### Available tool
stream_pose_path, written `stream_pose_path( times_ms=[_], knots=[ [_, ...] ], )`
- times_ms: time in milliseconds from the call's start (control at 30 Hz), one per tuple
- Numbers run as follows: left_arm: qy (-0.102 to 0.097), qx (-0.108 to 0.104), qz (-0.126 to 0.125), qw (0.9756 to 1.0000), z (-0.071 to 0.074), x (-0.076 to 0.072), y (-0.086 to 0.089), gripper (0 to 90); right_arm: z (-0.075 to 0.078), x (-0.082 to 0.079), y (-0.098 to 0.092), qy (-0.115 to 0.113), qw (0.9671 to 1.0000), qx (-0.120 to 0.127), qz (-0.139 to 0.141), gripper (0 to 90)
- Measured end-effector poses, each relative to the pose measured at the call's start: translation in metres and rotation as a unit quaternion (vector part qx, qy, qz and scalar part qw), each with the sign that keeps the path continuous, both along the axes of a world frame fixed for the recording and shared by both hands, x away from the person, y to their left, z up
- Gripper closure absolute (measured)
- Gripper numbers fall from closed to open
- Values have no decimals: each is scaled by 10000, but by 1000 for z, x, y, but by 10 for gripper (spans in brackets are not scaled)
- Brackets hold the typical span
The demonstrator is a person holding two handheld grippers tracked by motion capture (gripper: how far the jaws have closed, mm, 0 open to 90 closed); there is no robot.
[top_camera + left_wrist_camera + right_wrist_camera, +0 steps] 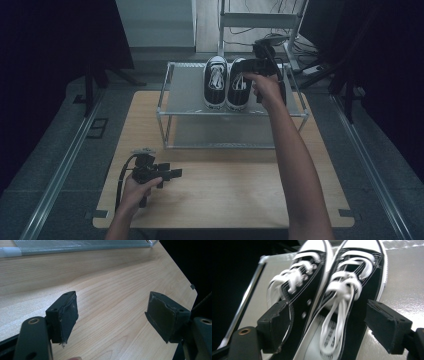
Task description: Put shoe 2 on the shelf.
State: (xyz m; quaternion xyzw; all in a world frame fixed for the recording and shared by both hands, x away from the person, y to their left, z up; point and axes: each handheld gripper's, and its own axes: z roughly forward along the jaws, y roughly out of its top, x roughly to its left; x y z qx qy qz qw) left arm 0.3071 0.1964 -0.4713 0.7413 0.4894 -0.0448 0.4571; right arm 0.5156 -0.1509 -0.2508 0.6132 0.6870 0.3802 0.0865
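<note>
On rack shelf [186, 90], sneakers [329, 297] between right tool's [329, 327] spread jaws.

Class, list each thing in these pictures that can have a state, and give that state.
Left gripper: open, nothing between its jaws.
Right gripper: open, jaws astride the shoes.
Shoes: upright, laced, side by side on the rack's top shelf.
Rack: standing upright on the table.

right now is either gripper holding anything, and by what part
Nothing is held: left gripper open over the table; right gripper open before the shoes, pads not pressing.
</note>
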Motion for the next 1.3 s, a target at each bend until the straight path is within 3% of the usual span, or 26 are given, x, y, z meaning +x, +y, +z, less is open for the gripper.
stream_pose_path(
  times_ms=[233,600,867,1133,1300],
  knots=[
    [-46,31,8,10000,0,-1,-4,250,-2,-38,-14,-559,9964,92,629,257],
    [-87,125,-54,9999,-1,-1,-7,250,-16,-85,-48,-1136,9858,420,1167,300],
    [-130,231,-58,9996,-1,-1,-8,252,-42,-117,-79,-1565,9733,551,1587,302],
    [-233,266,-49,9994,1,-3,-6,253,-85,-147,-97,-1681,9674,577,1804,301],
    [-251,298,-58,9992,0,-3,-6,254,-106,-156,-102,-1722,9653,474,1906,298]
  ],
)
